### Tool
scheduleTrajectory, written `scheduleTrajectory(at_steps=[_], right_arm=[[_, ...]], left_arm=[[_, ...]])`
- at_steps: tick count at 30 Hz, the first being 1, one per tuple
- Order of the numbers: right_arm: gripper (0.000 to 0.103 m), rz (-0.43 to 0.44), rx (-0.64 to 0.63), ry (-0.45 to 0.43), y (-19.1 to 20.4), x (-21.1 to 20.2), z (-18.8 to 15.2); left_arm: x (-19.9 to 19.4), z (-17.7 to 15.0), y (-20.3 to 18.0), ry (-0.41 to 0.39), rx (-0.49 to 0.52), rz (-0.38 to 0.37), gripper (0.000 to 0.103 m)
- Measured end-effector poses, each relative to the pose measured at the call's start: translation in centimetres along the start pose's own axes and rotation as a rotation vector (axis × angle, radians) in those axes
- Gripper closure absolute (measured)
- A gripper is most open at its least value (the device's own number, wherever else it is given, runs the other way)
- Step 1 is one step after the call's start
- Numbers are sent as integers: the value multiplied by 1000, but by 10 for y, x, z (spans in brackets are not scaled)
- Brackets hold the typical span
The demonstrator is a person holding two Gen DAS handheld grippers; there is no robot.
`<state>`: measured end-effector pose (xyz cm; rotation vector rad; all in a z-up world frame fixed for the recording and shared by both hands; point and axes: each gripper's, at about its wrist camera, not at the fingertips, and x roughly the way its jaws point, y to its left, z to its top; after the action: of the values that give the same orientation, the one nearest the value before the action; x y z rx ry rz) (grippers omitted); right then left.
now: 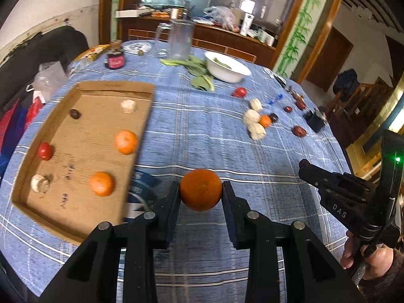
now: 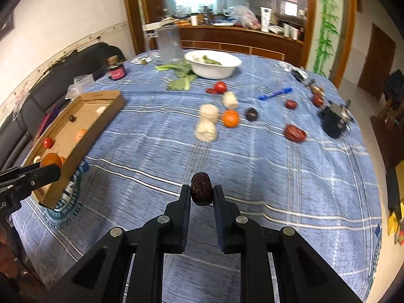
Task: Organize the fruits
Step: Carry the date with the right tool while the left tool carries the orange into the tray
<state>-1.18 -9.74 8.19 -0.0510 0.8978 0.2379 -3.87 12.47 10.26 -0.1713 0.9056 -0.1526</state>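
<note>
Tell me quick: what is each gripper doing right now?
Left gripper: shut on the orange, held above the table.
Right gripper: shut on the dark red date.

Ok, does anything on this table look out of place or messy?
Yes. Leafy greens lie loose on the blue tablecloth beside the white bowl, not in it. A blue pen sits among scattered fruit. The cardboard tray lies askew to the cloth's stripes.

right gripper clamping a dark wrinkled date, above blue checked tablecloth
</note>
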Motion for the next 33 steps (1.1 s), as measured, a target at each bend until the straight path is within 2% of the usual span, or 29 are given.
scheduleTrajectory(at_steps=[17, 28, 33], right_arm=[[84, 166, -118, 19, 107, 47, 55], [83, 256, -210, 52, 179, 92, 96], [83, 262, -240, 74, 202, 119, 109]], left_arm=[[-24, 1, 128, -28, -177, 186, 71], [-1, 10, 174, -1, -226, 242, 71], [21, 18, 186, 23, -239, 262, 71]])
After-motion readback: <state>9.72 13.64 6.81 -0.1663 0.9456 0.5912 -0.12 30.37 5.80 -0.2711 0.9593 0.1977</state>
